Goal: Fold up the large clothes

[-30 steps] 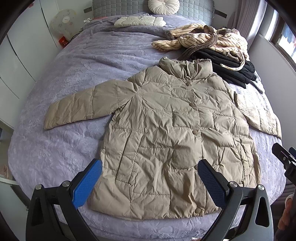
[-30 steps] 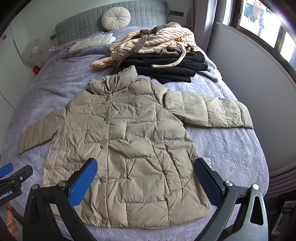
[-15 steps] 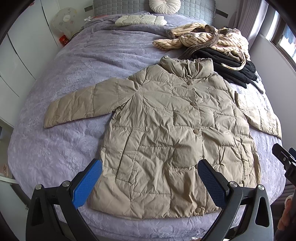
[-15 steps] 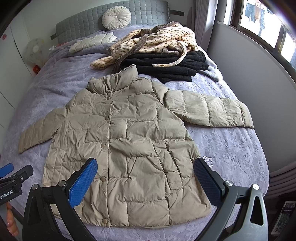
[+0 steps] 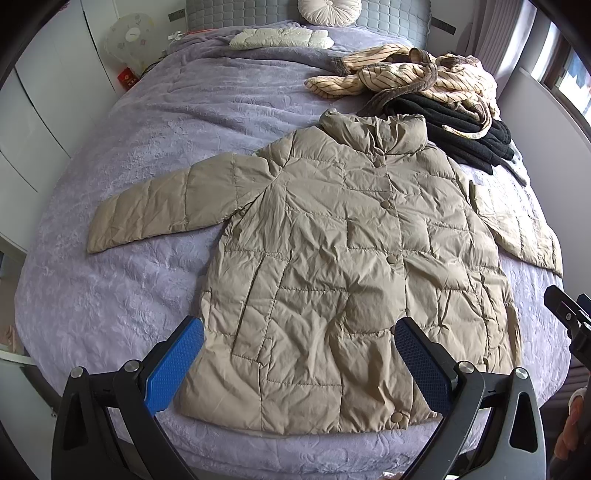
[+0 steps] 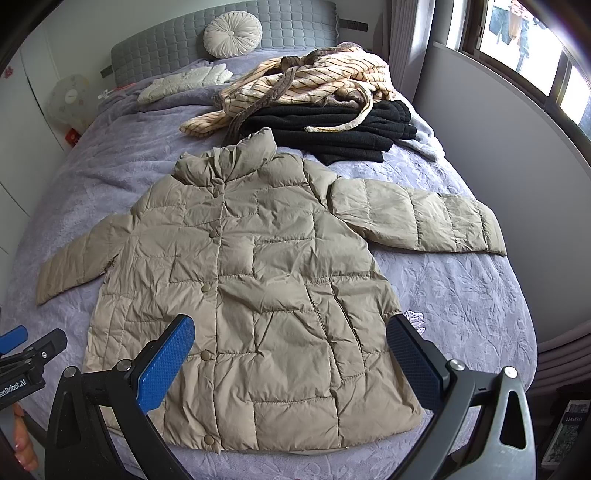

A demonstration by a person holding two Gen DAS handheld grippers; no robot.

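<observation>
A beige quilted puffer jacket lies flat and buttoned on the purple bed, front up, collar toward the headboard, both sleeves spread sideways. My left gripper hovers open above the hem near the jacket's left lower corner, nothing between its blue pads. My right gripper also hangs open over the hem, toward the jacket's right lower side, holding nothing. Each gripper shows at the edge of the other's view: the right gripper and the left gripper.
A striped cream robe lies on folded black clothes near the headboard. A white garment and a round cushion sit further back. A wall and window border the bed's right; a fan stands left.
Both views have crept slightly forward, so the jacket sits a little lower in frame. The jacket has not moved and both grippers stay open.
</observation>
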